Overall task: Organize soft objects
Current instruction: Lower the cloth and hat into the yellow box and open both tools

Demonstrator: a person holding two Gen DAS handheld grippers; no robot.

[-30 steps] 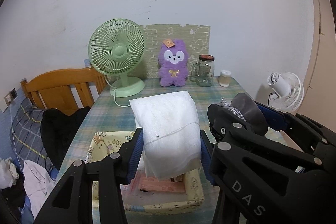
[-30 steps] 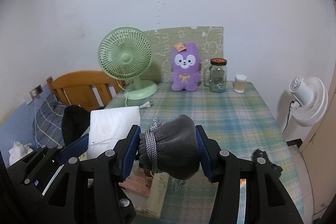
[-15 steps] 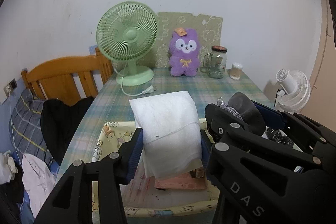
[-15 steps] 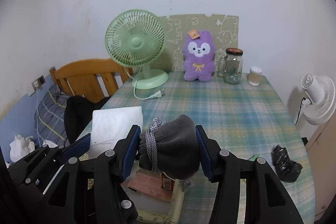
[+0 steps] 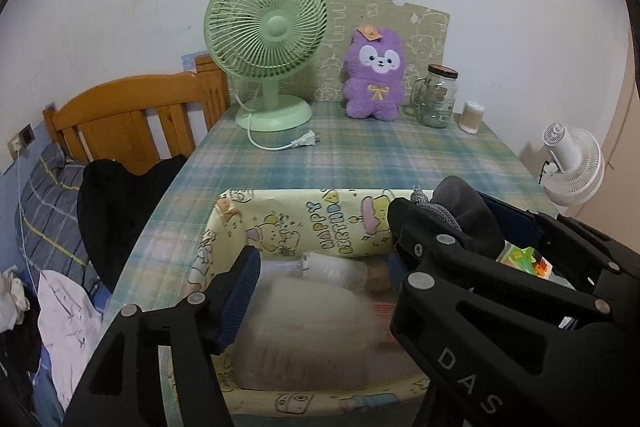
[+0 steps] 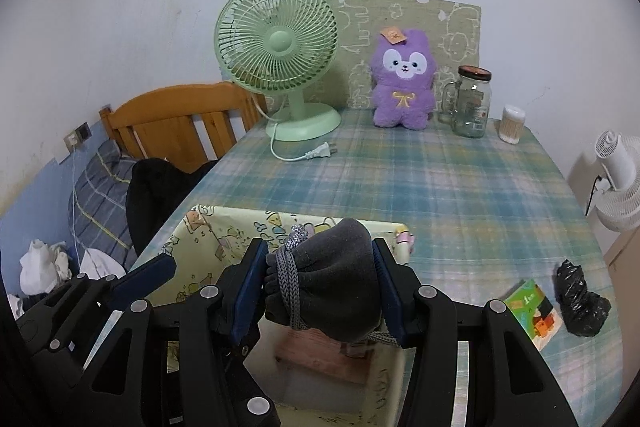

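Note:
A yellow cartoon-print box (image 5: 280,223) sits at the near edge of the table. My left gripper (image 5: 320,263) is open and empty just above it. A white foam bundle (image 5: 304,327) lies blurred inside the box below the fingers. My right gripper (image 6: 320,279) is shut on a grey knit bundle (image 6: 340,283) tied with grey cord, held over the box's right part (image 6: 224,239). The bundle also shows in the left wrist view (image 5: 464,215), right of the left gripper. A pink flat item (image 6: 320,351) lies in the box.
On the plaid table at the back stand a green fan (image 5: 268,39) with a loose plug (image 5: 304,141), a purple plush (image 5: 374,67), a glass jar (image 5: 438,95) and a swab tub (image 5: 472,111). A black bag (image 6: 580,299) and small booklet (image 6: 532,307) lie right. A wooden headboard (image 5: 132,111) stands left.
My left gripper opened and let the white foam bundle drop into the box. Both grippers moved down and forward over the box. The right one still holds the grey bundle.

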